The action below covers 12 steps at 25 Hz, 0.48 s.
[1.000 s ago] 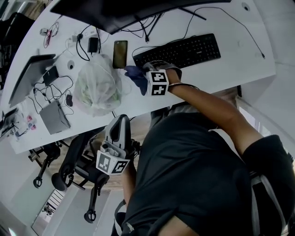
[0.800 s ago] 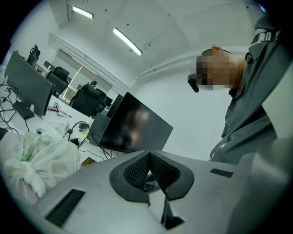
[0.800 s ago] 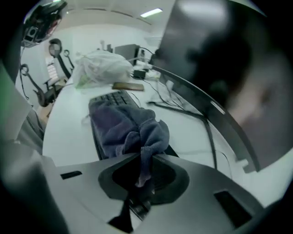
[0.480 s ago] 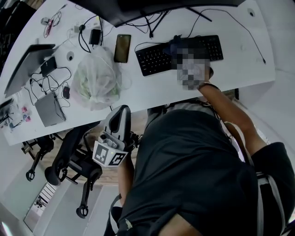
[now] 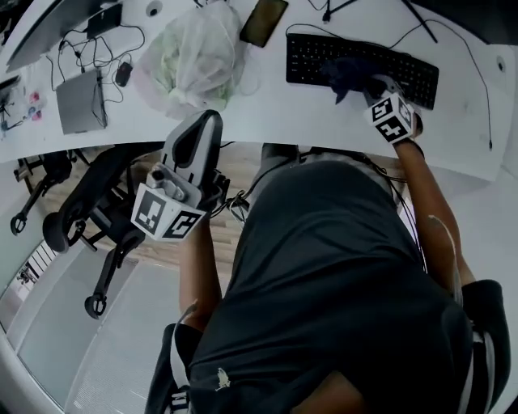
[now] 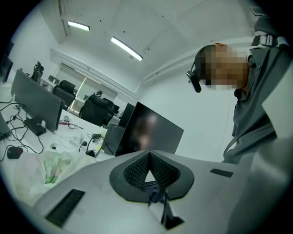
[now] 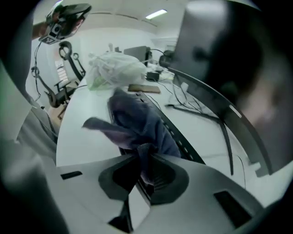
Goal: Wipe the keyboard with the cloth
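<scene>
The black keyboard (image 5: 324, 55) lies on the white desk (image 5: 267, 101) at the upper right of the head view. A dark blue cloth (image 5: 346, 73) is spread over its middle keys. My right gripper (image 5: 371, 87) points steeply down at it, shut on a bunched corner of the cloth (image 7: 137, 123), which trails forward over the keyboard (image 7: 181, 141). My left gripper (image 5: 194, 141) is held away from the desk beside the person's body, roughly level. Its jaws (image 6: 147, 153) are shut with nothing between them.
A white plastic bag (image 5: 198, 52) and a phone (image 5: 263, 20) lie left of the keyboard. A grey box (image 5: 81, 101) and cables sit further left. A monitor (image 7: 219, 50) stands behind the keyboard. An office chair (image 5: 89, 202) stands below the desk edge.
My right gripper has carried the cloth from the desk by the keyboard's left end onto the keys and rightward along them. The left gripper has shifted a little and stays shut.
</scene>
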Each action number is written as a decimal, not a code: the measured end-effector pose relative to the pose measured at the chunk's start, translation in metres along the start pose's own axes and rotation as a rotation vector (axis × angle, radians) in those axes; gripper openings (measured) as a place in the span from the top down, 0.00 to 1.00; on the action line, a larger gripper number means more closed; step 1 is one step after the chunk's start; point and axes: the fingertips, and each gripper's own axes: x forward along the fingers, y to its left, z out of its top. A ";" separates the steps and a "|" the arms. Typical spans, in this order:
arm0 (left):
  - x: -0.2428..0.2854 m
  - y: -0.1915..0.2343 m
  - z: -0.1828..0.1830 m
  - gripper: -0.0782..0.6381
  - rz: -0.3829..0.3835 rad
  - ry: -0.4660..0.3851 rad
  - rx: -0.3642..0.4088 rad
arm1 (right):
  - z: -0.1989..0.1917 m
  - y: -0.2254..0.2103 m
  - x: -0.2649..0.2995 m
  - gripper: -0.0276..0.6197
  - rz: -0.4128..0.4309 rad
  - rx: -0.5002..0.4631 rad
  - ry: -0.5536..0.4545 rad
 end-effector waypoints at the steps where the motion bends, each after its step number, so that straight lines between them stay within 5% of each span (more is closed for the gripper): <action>1: -0.003 0.004 -0.001 0.88 0.009 -0.007 -0.008 | -0.026 -0.014 -0.010 0.89 -0.031 0.039 0.052; 3: -0.005 0.010 -0.003 0.88 0.016 -0.017 -0.017 | -0.062 -0.036 -0.028 0.89 -0.092 0.094 0.146; 5: -0.003 0.014 -0.005 0.88 0.012 -0.025 -0.025 | -0.058 -0.043 -0.038 0.89 -0.120 0.140 0.150; 8: 0.003 0.016 -0.008 0.88 0.000 -0.033 -0.036 | 0.017 -0.009 -0.024 0.89 -0.053 0.078 0.004; 12: 0.014 0.008 -0.010 0.88 -0.034 -0.026 -0.031 | 0.106 0.072 0.027 0.89 0.131 -0.163 -0.121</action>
